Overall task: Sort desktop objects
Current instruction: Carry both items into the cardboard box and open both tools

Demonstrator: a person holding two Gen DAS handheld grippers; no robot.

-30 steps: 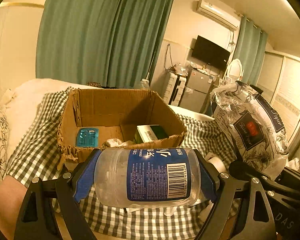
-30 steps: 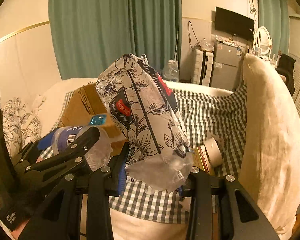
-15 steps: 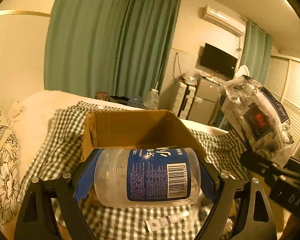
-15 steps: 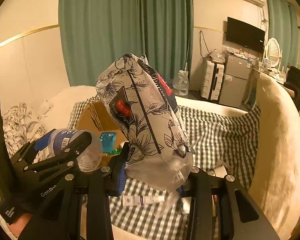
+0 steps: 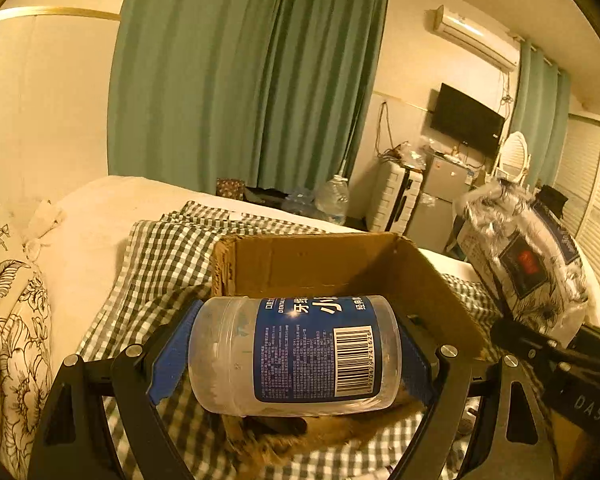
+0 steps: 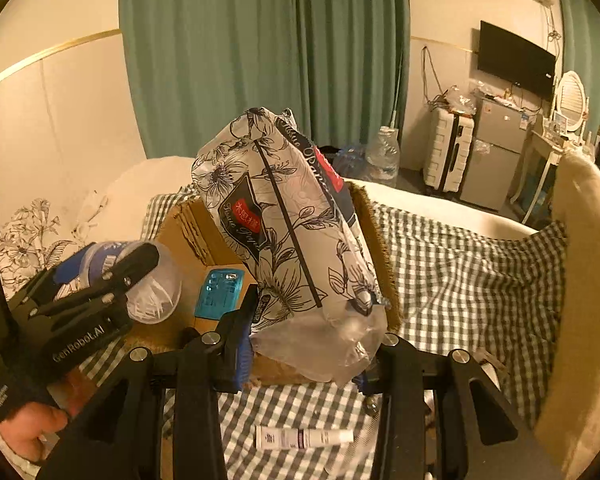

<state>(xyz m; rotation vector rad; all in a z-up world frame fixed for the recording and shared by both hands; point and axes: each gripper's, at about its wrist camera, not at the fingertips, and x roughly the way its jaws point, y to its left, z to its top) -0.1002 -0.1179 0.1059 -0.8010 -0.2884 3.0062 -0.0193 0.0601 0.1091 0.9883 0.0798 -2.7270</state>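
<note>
**Sorting under way: two items carried, none released.**
Your left gripper pinched the jar above the cardboard box; your right gripper clamped the tissue pack over it; a tube lay outside.

The open brown cardboard box had its floor hidden behind the clear plastic jar with the blue label lying between the left fingers. Beyond the right fingers, the floral-printed tissue pack covered much of the box interior. The small white tube beneath those fingers carried print too small to read.
</note>
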